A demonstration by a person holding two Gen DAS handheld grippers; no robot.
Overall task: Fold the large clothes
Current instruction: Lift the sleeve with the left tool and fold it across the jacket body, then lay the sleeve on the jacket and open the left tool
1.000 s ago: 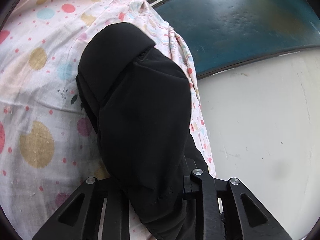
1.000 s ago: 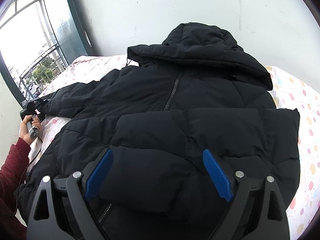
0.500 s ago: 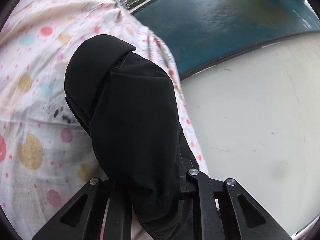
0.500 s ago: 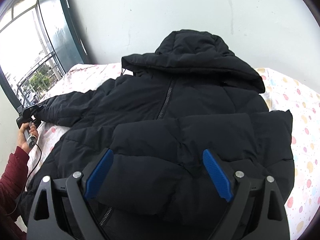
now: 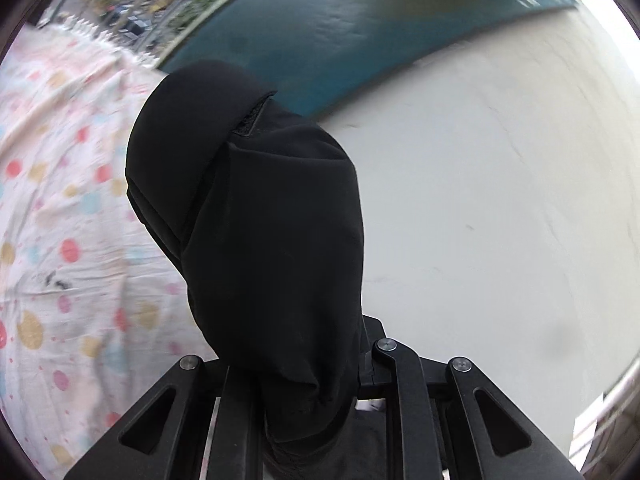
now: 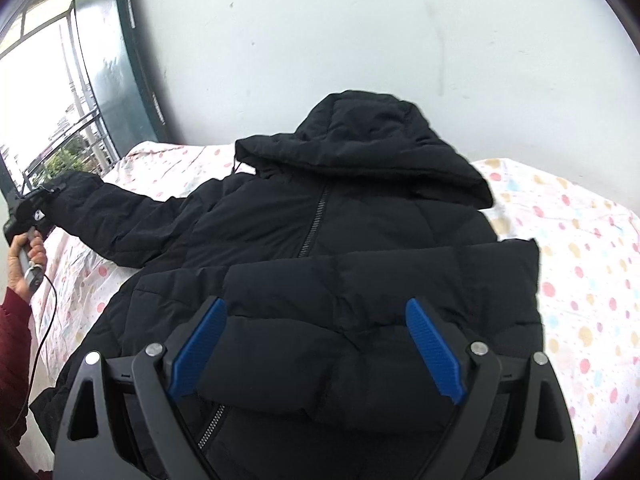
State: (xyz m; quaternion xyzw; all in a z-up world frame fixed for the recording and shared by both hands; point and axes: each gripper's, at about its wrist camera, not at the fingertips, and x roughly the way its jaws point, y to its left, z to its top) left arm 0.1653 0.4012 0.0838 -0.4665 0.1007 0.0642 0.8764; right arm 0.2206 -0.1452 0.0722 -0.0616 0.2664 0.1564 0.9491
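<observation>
A black hooded jacket [image 6: 320, 248] lies front-up on a bed with a spotted sheet [image 6: 580, 264], filling the middle of the right wrist view, its hood [image 6: 360, 148] toward the white wall [image 6: 320, 32]. One sleeve is folded across the front. The right gripper [image 6: 316, 344] hovers over the lower front with its blue fingers [image 6: 198, 344] spread wide, holding nothing. At the left edge, the left gripper [image 6: 28, 210] is clamped on the cuff [image 5: 248, 216] of the other sleeve [image 6: 120, 216], lifted off the sheet beside the window [image 6: 48, 100].
</observation>
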